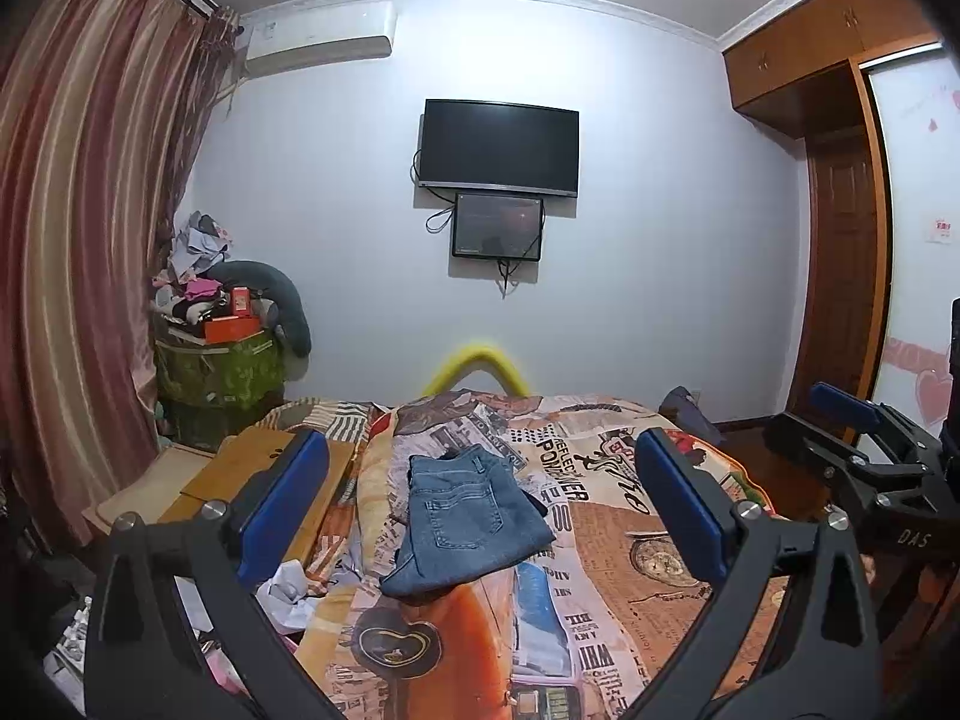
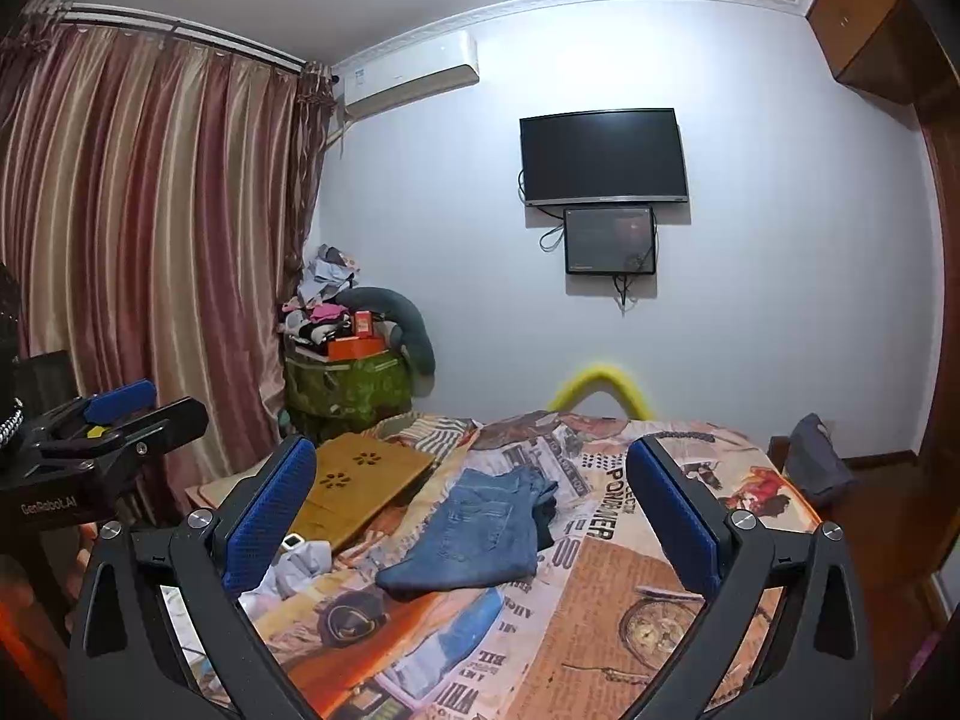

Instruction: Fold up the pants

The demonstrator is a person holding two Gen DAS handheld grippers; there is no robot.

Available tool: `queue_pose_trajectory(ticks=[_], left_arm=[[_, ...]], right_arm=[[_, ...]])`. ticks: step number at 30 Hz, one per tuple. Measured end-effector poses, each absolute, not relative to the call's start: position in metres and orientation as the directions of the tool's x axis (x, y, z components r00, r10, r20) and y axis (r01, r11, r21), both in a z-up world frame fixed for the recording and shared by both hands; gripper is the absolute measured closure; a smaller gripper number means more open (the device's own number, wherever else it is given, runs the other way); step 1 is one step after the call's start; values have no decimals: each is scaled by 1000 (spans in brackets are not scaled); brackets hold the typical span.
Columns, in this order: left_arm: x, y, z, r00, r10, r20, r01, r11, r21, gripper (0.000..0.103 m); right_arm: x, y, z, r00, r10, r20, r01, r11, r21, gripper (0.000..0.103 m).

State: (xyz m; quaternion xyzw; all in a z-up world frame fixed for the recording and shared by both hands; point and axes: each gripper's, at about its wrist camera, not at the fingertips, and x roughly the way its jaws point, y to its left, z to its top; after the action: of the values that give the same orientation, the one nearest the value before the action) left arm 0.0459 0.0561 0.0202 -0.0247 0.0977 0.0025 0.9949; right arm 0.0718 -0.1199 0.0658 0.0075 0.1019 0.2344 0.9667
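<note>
Blue denim pants lie already folded compact on the printed bedspread, ahead between spread, empty jaws of left gripper and right gripper; little appears left.

The jeans are blue denim, folded into a compact, roughly rectangular bundle. They lie flat on the bed, near its middle, toward the left edge. A back pocket faces up. The waistband end points to the far edge; the narrower folded end points to the near edge.
</note>
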Motion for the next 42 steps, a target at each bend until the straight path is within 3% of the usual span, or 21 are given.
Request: queue_pose_trajectory(ticks=[42], left_arm=[[58, 48, 8, 974, -28, -223, 21, 999, -36, 0]], right_arm=[[69, -128, 60, 870, 439, -224, -435, 898, 69, 0]])
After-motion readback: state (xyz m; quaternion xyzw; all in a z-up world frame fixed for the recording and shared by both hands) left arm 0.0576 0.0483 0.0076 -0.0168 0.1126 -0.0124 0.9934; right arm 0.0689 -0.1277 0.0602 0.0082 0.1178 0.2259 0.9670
